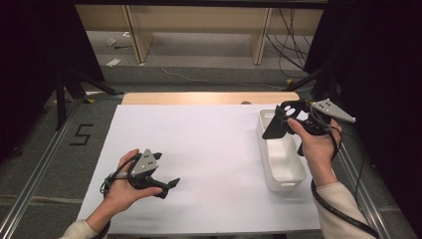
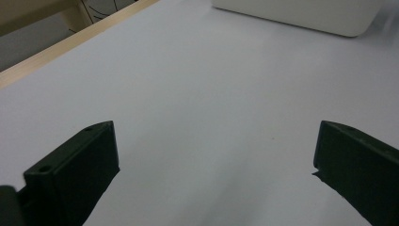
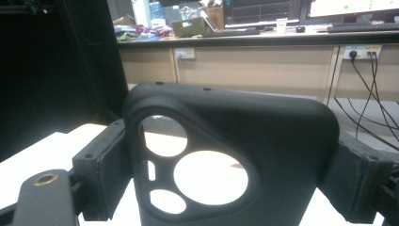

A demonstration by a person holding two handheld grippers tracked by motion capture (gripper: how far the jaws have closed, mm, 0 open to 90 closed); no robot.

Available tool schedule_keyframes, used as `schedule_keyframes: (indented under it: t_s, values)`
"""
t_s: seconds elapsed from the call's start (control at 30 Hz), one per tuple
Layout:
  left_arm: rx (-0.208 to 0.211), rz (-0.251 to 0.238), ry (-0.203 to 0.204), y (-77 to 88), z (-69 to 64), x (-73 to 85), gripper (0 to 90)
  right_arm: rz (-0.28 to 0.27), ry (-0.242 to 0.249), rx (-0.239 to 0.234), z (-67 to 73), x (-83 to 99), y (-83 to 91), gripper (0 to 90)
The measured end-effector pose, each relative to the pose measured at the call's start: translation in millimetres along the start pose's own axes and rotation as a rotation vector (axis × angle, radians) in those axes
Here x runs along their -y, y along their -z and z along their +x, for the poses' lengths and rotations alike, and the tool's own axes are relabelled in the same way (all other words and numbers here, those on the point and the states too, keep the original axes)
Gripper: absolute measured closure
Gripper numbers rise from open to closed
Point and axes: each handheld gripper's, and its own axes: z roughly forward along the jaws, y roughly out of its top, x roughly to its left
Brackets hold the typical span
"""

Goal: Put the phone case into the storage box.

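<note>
White sheeting is covering the table, and the work is taking place at its right edge, where the right gripper is pinching a black phone case across its width; in the right gripper view the phone case is standing upright between the two jaws, its camera cut-outs facing the lens, with both jaws pressing on its sides. The case is being held in the air above the far end of a white bin, which is lying lengthwise along the right edge of the table and appears to have nothing visible in it. The right hand is gripping the tool from the near side, with its cable trailing back along the sleeve. Judged from this layout, the pick-up is complete and the case is not yet set down; lowering it into the bin and releasing it is what seems to be remaining. Toward the near left corner, the left gripper is resting low over the sheet in the left hand, well apart from the bin; in the left gripper view its jaws are standing spread wide with only bare white surface between them, and the bin is showing at the top edge.
</note>
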Motion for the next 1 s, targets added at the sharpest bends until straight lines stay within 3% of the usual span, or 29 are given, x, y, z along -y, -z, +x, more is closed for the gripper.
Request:
schedule_keyframes:
  t_s: [1.0]
  values:
    - [0.000,0.001,0.001,-0.2,-0.1,0.2,0.0,0.003,0.014,0.031,-6.0,-1.6,0.6,15.9]
